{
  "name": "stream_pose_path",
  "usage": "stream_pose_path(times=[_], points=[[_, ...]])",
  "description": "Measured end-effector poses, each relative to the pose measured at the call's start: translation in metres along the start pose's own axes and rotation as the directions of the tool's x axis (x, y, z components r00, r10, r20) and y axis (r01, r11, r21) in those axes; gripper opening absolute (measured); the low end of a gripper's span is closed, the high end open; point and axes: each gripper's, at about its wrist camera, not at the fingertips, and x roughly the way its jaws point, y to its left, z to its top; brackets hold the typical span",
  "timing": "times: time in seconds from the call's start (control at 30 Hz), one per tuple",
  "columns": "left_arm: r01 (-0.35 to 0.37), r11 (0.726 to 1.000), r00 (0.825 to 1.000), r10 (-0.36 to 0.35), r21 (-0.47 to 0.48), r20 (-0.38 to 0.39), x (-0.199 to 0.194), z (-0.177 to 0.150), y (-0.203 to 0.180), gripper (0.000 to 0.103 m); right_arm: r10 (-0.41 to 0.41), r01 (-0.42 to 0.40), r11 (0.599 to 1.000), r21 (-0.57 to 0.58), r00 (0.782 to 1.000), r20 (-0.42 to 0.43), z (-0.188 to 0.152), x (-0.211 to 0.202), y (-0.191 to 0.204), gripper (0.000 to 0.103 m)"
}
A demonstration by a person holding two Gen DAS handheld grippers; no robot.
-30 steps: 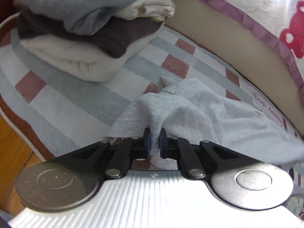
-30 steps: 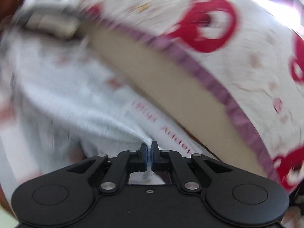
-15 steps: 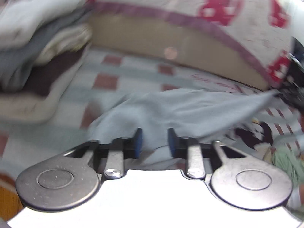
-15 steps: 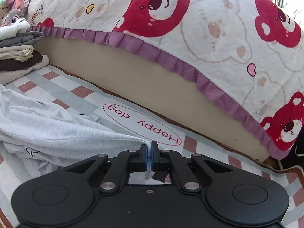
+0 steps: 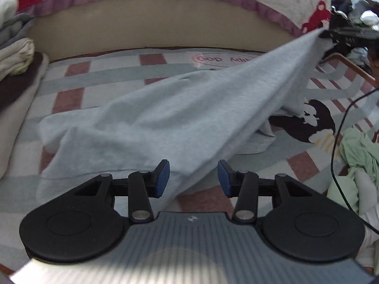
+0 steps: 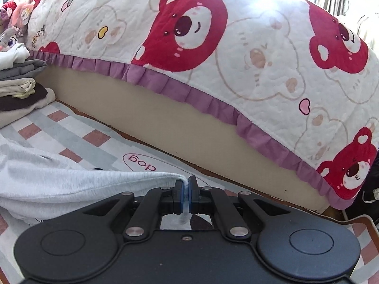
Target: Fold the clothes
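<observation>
My right gripper (image 6: 186, 190) is clamped on a corner of the grey garment (image 5: 180, 118), lifting it taut toward the bed w/ the bear quilt (image 6: 260, 47). My left gripper (image 5: 193, 177) has let go; its jaws are opening, w/ cloth lying beneath the gap, pads not pressing it. The rest of the garment sprawls on the checked mat (image 5: 78, 75), just in front of the bed, beside the folded stack (image 5: 16, 54). To do this well, I reckon: re-grab the opposite corner w/ left, match heights, pull flat before laying over.
</observation>
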Motion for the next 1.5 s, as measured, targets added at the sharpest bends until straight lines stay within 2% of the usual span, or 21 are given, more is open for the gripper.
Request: stream_pose_path(times=[0.07,0.17,0.33,0.4,0.47,0.5,0.6,0.67,0.77,0.8,0.83,0.87,0.93,1.07,1.17,1.2,1.23,1.33,1.43,1.47,1.5], points=[[-0.001,1.000,1.000,0.001,0.022,-0.002,0.003,0.000,-0.007,0.046,0.002,-0.002,1.000,0.006,1.000,0.003,0.000,-0.001,0.000,0.002],[0.054,0.997,0.998,-0.056,0.055,0.040,-0.001,0.001,-0.018,0.046,0.005,-0.005,1.000,0.024,1.000,0.006,-0.002,0.000,-0.003,0.003],[0.003,0.994,0.997,-0.011,0.106,0.073,0.004,0.006,-0.034,0.051,0.016,-0.017,0.998,0.056,1.000,0.024,-0.005,-0.003,-0.007,0.003],[-0.049,0.991,0.997,0.042,0.121,0.064,0.013,0.005,-0.036,0.055,0.017,-0.019,0.999,0.047,0.999,0.050,-0.002,-0.008,-0.006,0.003],[-0.125,0.983,0.992,0.119,0.138,0.052,0.027,0.003,-0.037,0.067,0.006,-0.008,0.999,0.031,0.998,0.069,-0.001,-0.012,-0.002,0.003],[-0.170,0.975,0.985,0.165,0.146,0.045,0.034,0.002,-0.037,0.069,0.000,-0.002,1.000,0.022,0.997,0.079,0.000,-0.014,-0.001,0.003],[-0.276,0.944,0.961,0.276,0.182,0.023,0.052,-0.003,-0.035,0.069,-0.010,0.008,1.000,0.018,0.996,0.092,0.001,-0.017,0.002,0.003],[-0.310,0.934,0.950,0.312,0.178,0.020,0.052,-0.003,-0.027,0.069,-0.017,0.015,1.000,0.021,0.995,0.094,0.002,-0.018,0.003,0.003],[-0.350,0.932,0.937,0.348,0.094,0.035,0.041,0.000,-0.011,0.068,-0.027,0.024,0.999,0.032,0.994,0.102,0.005,-0.022,0.002,0.002],[-0.363,0.930,0.932,0.361,0.051,0.045,0.035,0.001,-0.004,0.067,-0.026,0.022,0.999,0.036,0.994,0.107,0.005,-0.024,0.001,0.002],[-0.375,0.927,0.926,0.374,0.010,0.056,0.031,0.002,0.003,0.061,-0.020,0.016,0.999,0.043,0.993,0.114,0.006,-0.026,0.000,0.002],[-0.386,0.922,0.920,0.386,-0.020,0.066,0.028,0.003,0.009,0.040,-0.005,-0.001,0.999,0.049,0.993,0.120,0.006,-0.028,-0.001,0.002],[-0.412,0.909,0.905,0.416,-0.063,0.084,0.023,0.004,0.018,0.008,0.025,-0.031,0.998,0.046,0.991,0.129,0.004,-0.028,0.002,0.003],[-0.467,0.881,0.870,0.472,-0.070,0.139,0.015,0.005,0.019,0.007,0.067,-0.073,0.997,0.041,0.988,0.139,-0.001,-0.028,0.008,0.003],[-0.428,0.902,0.892,0.432,-0.062,0.132,0.019,0.000,0.020,0.011,0.070,-0.078,0.996,0.050,0.988,0.138,-0.003,-0.026,0.009,0.003],[-0.417,0.907,0.901,0.420,-0.057,0.107,0.024,-0.002,0.021,0.013,0.069,-0.078,0.995,0.058,0.988,0.138,-0.003,-0.025,0.008,0.003],[-0.407,0.912,0.909,0.410,-0.050,0.075,0.030,-0.004,0.022,0.021,0.068,-0.078,0.995,0.066,0.988,0.138,-0.003,-0.024,0.007,0.003],[-0.425,0.905,0.905,0.425,-0.014,-0.005,0.047,-0.012,0.022,0.023,0.066,-0.080,0.993,0.088,0.987,0.146,-0.003,-0.025,0.004,0.003],[-0.416,0.909,0.909,0.417,0.025,-0.006,0.041,-0.014,0.012,0.012,0.077,-0.094,0.991,0.096,0.983,0.166,0.001,-0.031,0.003,0.003],[-0.430,0.902,0.903,0.430,0.039,0.005,0.035,-0.014,0.007,0.006,0.084,-0.101,0.991,0.091,0.981,0.173,0.003,-0.033,0.003,0.003],[-0.459,0.887,0.889,0.458,0.045,0.029,0.027,-0.011,0.003,0.006,0.099,-0.117,0.989,0.089,0.978,0.184,0.007,-0.036,0.002,0.003]])
